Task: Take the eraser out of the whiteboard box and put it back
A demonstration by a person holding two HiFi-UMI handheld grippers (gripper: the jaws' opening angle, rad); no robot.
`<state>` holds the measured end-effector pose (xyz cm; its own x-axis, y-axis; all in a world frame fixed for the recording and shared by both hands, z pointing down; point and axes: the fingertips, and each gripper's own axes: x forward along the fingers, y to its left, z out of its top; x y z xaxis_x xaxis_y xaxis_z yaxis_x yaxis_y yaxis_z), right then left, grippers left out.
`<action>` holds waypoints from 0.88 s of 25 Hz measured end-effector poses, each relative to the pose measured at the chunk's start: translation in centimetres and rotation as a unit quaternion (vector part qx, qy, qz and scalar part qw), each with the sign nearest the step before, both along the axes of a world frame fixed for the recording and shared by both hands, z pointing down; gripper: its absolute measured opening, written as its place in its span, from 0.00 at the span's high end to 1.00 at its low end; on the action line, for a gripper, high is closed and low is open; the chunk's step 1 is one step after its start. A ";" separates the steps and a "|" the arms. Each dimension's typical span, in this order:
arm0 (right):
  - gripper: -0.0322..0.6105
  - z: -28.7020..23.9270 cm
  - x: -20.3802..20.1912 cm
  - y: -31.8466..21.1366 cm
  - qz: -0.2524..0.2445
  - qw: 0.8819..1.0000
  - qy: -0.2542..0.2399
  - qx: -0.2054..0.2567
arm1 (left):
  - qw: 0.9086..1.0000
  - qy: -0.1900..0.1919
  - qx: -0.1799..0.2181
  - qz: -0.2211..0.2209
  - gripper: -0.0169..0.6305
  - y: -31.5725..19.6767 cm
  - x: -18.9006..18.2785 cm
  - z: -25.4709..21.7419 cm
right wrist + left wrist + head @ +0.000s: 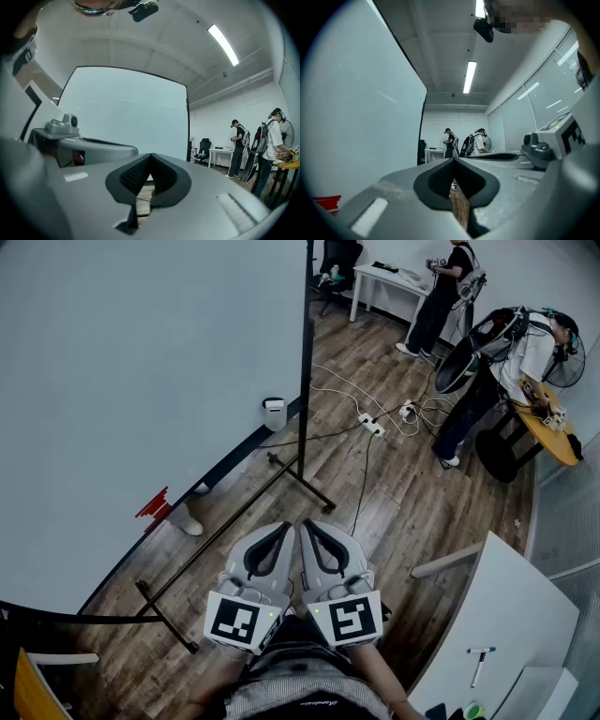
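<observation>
Closest in, the left gripper and the right gripper sit side by side just in front of the person's body, both held level. Each pair of jaws is pressed together at the tips with nothing caught between them; only floor shows through the gaps. The whiteboard stands well apart to the left, and a small white box hangs at its lower edge. It is probably the whiteboard box, but whether the eraser is inside cannot be told from here. A red object also sticks out lower along that edge. The step in hand looks like the first approach. One gripper should spread its jaws before arriving, come in over the box's open top, and close squarely on the eraser's sides so the box is not knocked. No brand or words are legible; the marker cubes carry only black-and-white square patterns, and the board is blank.
</observation>
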<state>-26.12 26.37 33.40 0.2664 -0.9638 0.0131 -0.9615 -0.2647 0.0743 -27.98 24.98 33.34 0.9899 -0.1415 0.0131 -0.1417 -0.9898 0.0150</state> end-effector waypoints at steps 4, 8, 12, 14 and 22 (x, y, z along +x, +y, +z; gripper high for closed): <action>0.95 -0.2 -0.2 0.1 -0.005 1.000 -0.014 0.017 | 1.000 -0.001 0.003 0.000 0.97 0.0 0.0 0.1; 0.95 0.0 -0.3 0.0 -0.009 1.000 -0.018 0.019 | 1.000 -0.005 0.006 -0.002 0.97 -0.2 -0.3 0.4; 0.95 0.5 -0.4 -0.2 -0.021 0.999 -0.035 0.024 | 1.000 -0.020 -0.005 -0.009 0.97 -0.7 -0.3 1.3; 0.95 1.0 0.2 -0.3 -0.016 0.999 -0.041 0.018 | 1.000 -0.025 0.003 -0.007 0.97 -1.2 0.0 1.6; 0.95 2.3 4.6 -2.4 -0.009 0.998 -0.058 0.020 | 0.999 -0.040 0.015 -0.020 0.97 -4.5 3.6 1.7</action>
<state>-21.48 24.02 35.66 0.2478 -0.9688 0.0035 -0.9676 -0.2477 -0.0488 -24.36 20.48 35.00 0.9792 -0.1831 0.0876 -0.1814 -0.9830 -0.0273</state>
